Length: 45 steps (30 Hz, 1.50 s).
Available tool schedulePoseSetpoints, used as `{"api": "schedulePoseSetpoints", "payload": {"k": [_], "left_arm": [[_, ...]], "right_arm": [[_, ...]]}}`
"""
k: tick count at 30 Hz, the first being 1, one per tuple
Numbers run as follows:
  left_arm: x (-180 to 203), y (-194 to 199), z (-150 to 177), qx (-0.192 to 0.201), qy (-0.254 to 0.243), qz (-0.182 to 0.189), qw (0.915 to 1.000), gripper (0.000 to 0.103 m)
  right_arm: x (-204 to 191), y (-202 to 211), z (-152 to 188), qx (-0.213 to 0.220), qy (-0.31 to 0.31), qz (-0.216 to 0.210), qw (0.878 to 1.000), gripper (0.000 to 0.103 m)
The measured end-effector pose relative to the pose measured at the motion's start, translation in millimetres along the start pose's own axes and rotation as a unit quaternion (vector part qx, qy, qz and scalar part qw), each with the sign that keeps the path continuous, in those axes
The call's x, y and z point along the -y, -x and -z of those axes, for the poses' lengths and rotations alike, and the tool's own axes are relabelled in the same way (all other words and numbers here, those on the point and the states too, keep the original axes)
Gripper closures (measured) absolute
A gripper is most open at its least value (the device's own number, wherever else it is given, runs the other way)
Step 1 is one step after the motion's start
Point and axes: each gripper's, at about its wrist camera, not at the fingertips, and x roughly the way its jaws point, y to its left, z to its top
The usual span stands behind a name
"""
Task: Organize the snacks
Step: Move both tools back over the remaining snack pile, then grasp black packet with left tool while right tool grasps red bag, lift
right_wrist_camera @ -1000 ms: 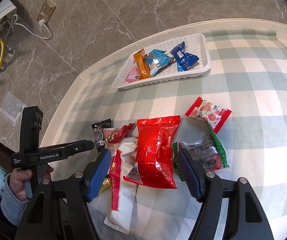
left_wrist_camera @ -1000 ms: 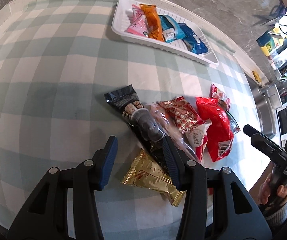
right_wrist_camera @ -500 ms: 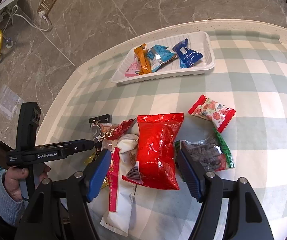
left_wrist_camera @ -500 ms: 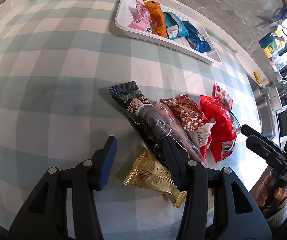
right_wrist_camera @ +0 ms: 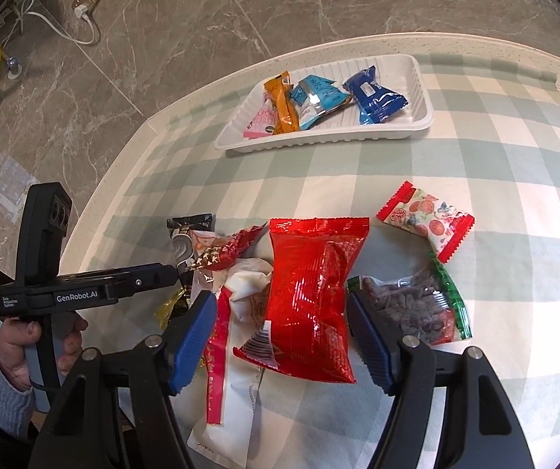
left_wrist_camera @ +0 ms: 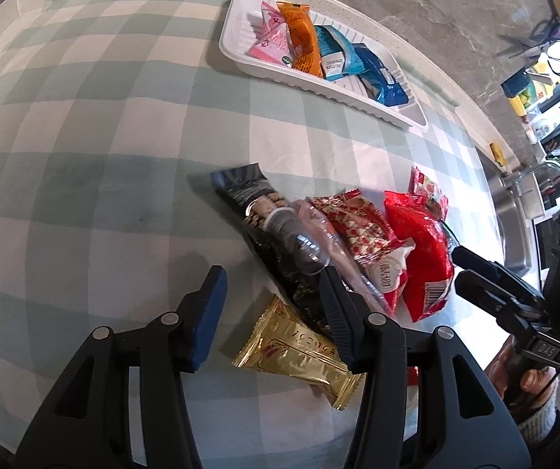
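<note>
A white tray (left_wrist_camera: 358, 95) (right_wrist_camera: 420, 125) at the far side of the checked tablecloth holds pink, orange, teal and blue snack packs. A heap of loose snacks lies nearer: a black packet (left_wrist_camera: 256, 203), a gold bar (left_wrist_camera: 299, 348), a red patterned pack (left_wrist_camera: 358, 222), a red bag (right_wrist_camera: 311, 293) (left_wrist_camera: 420, 250), a fruit-print candy pack (right_wrist_camera: 428, 222) and a dark raisin-like bag (right_wrist_camera: 416, 308). My left gripper (left_wrist_camera: 272, 305) is open above the gold bar. My right gripper (right_wrist_camera: 284, 336) is open, straddling the red bag's near end.
The table's pale rim (right_wrist_camera: 163, 125) drops to a marble floor (right_wrist_camera: 280, 8). A wall socket and cables (right_wrist_camera: 84, 4) are at the far left. A sink with a tap (left_wrist_camera: 534, 195) and shelves lie beyond the right edge in the left wrist view.
Both grippers have eased slightly forward toward the snack heap, staying open. The snacks have not moved.
</note>
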Motion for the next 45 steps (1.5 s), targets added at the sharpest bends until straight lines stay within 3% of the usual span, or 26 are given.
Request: {"api": "schedulePoseSetpoints", "payload": {"k": [20, 35, 45], "left_arm": [[13.3, -18.7, -12.1, -0.010, -0.018, -0.011, 0.9997, 0.055], [10.2, -20.1, -12.2, -0.009, -0.090, -0.032, 0.9953, 0.056], [11.7, -17.5, -12.4, -0.019, -0.150, -0.048, 0.9873, 0.058]], "right_arm": [[-1.4, -15.3, 0.0, -0.016, 0.012, 0.024, 0.999, 0.031], [3.9, -34.3, -0.9, -0.043, 0.017, 0.042, 0.998, 0.039], [2.7, -44.0, -3.0, -0.051, 0.022, 0.050, 0.997, 0.046]]}}
